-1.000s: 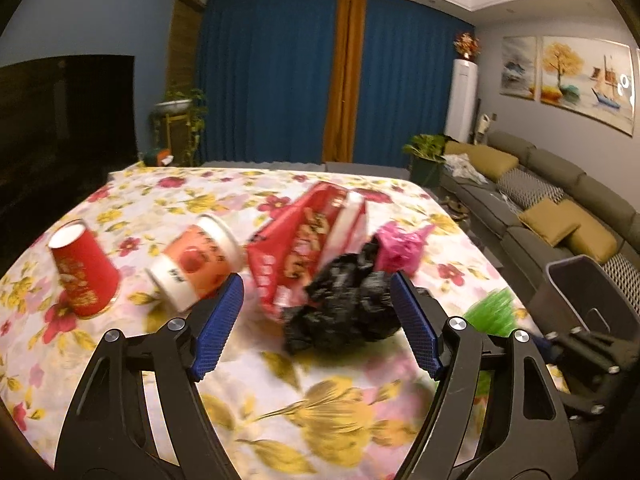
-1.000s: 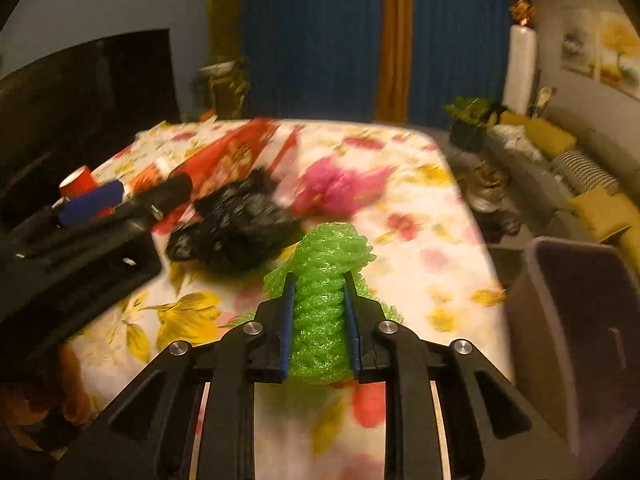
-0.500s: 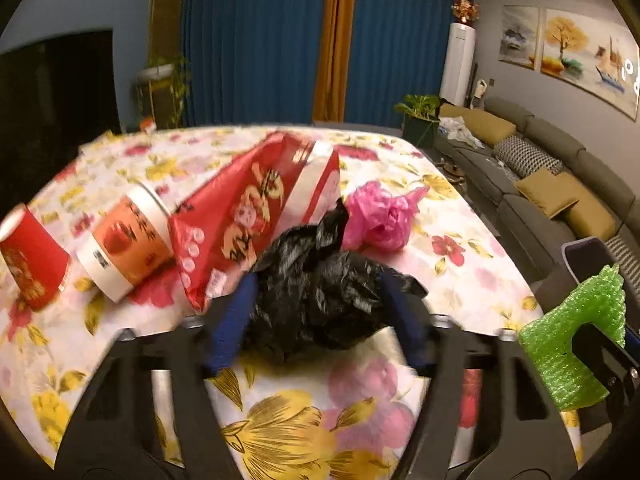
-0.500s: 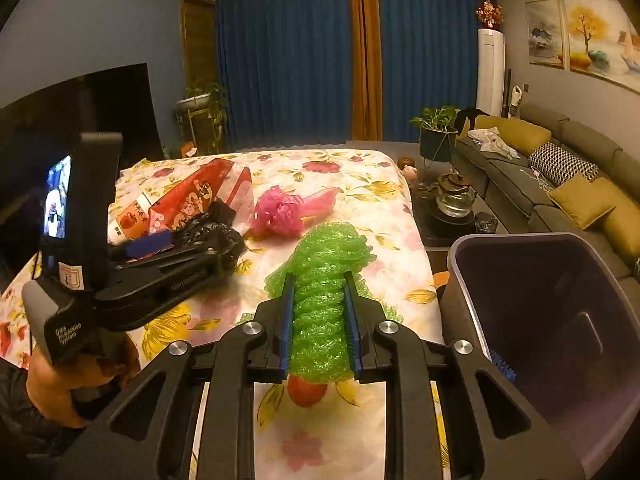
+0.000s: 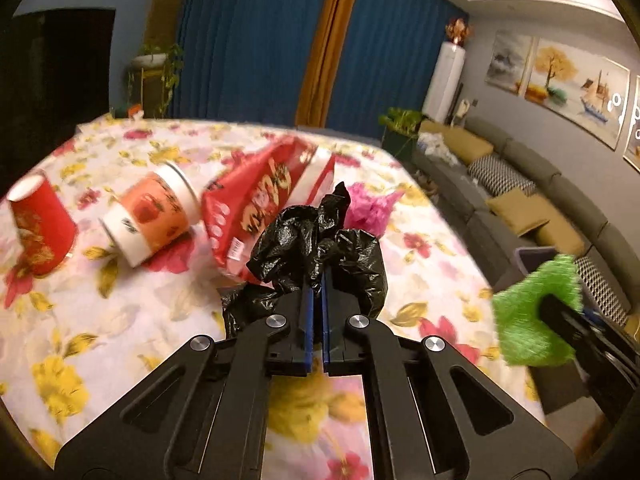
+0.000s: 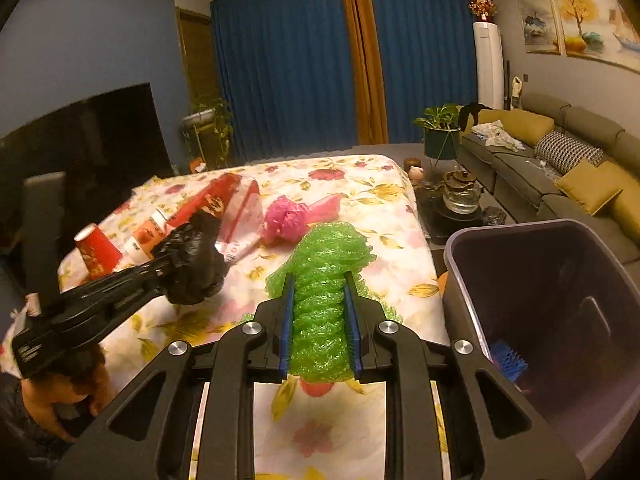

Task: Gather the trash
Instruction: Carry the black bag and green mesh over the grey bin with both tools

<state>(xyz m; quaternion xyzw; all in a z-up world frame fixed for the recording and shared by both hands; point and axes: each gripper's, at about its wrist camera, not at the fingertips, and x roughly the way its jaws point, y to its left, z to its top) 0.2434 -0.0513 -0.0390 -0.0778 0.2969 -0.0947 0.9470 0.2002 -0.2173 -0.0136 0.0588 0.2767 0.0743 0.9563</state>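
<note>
My left gripper [image 5: 316, 284] is shut on a crumpled black plastic bag [image 5: 312, 248], held just above the floral tablecloth [image 5: 120, 320]; it also shows in the right wrist view [image 6: 196, 264]. My right gripper [image 6: 318, 292] is shut on a green foam net [image 6: 324, 280], held over the table's right edge next to the grey bin [image 6: 560, 320]. The green net also shows in the left wrist view [image 5: 532, 320]. A red snack bag [image 5: 264, 204], a pink plastic bag [image 5: 368, 208], an orange cup [image 5: 156, 216] on its side and a red paper cup [image 5: 40, 228] lie on the table.
The bin holds a blue item [image 6: 508, 360] at its bottom. A grey sofa [image 6: 560, 152] with yellow cushions runs along the right wall. A tea table with a glass kettle [image 6: 460, 196] and a potted plant [image 6: 440, 128] stand beyond the table. A dark TV [image 6: 88, 140] is at left.
My left gripper closed on the black bag and lifted it slightly. My right gripper, still holding the green net, moved up and right toward the bin.
</note>
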